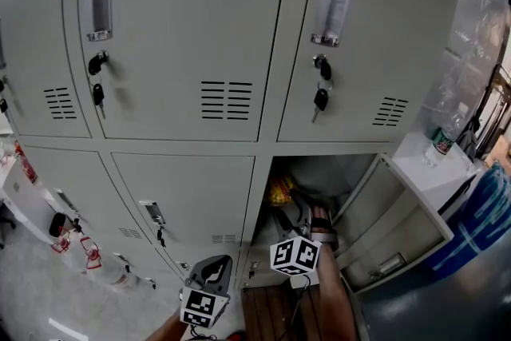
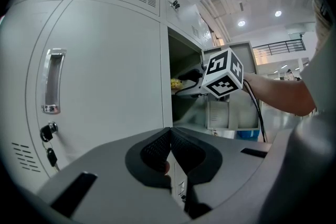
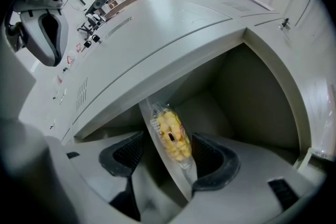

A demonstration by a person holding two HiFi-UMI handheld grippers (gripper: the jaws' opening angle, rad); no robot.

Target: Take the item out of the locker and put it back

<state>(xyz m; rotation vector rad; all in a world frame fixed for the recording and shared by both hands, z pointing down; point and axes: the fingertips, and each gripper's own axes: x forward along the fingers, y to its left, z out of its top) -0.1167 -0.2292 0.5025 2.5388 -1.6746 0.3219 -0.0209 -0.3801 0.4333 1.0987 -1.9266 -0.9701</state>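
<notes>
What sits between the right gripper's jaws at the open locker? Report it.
A clear bag of yellow snacks stands between the right gripper's parted jaws, in the locker opening. The right gripper view shows it.

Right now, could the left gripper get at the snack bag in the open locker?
Probably not: the left gripper is shut by a closed door, and the right gripper sits in the opening, its open jaws around the snack bag.

Snack bag (image 3: 170, 134) inside open locker (image 3: 247, 86), between jaws of right gripper (image 3: 169, 156), left gripper (image 2: 170, 150) outside, before closed door (image 2: 105, 86) alongside
</notes>
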